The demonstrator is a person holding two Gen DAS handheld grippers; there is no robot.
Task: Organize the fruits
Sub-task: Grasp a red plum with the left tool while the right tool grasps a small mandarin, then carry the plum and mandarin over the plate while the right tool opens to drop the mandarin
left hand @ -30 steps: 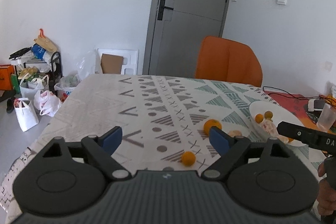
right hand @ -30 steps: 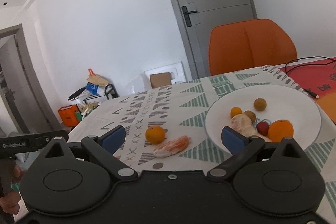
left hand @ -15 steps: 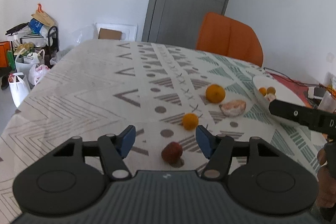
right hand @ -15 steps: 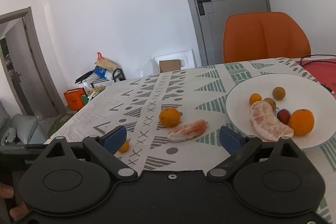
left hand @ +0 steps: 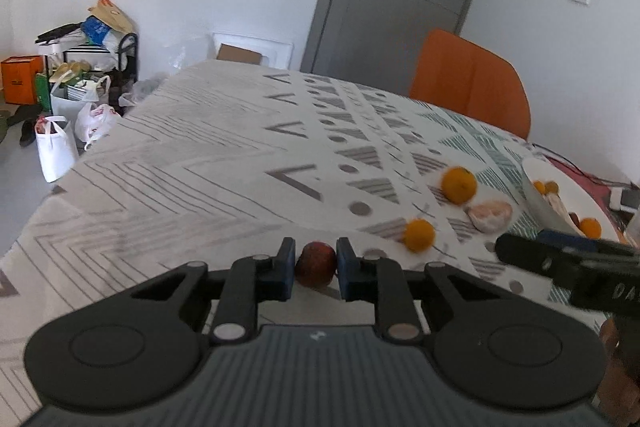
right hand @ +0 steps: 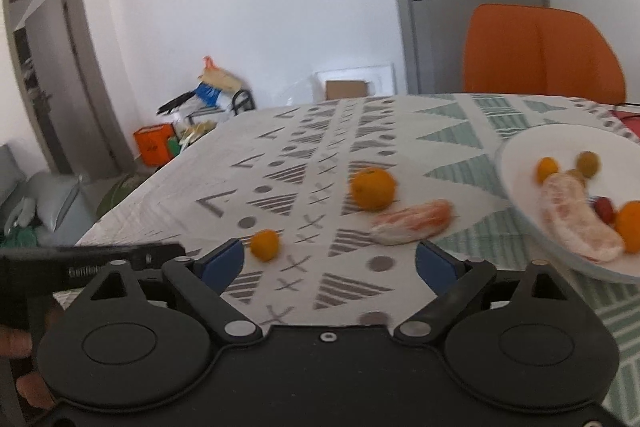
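Dark red and round, the small plum-like fruit point(left hand: 316, 264) now sits squeezed between the blue pads of the left gripper point(left hand: 316, 267), whose jaws were wide apart a second ago and half-narrowed around it half a second back; they have since closed onto its sides, low over the patterned tablecloth of the bench point(left hand: 200, 163). That reads to me as the grasp just made, with the lift and the carry to the white round plate point(right hand: 516, 155) yet to come. The right gripper point(right hand: 330, 259) hangs with its jaws spread wide and nothing between them (it has drifted a little closer to the loose fruit). Left on the cloth are the small orange kumquat-sized fruit point(right hand: 265, 245), the larger orange mandarin point(right hand: 373, 188) and the peeled pinkish citrus segment point(right hand: 412, 222) just beside it, so several trips remain.
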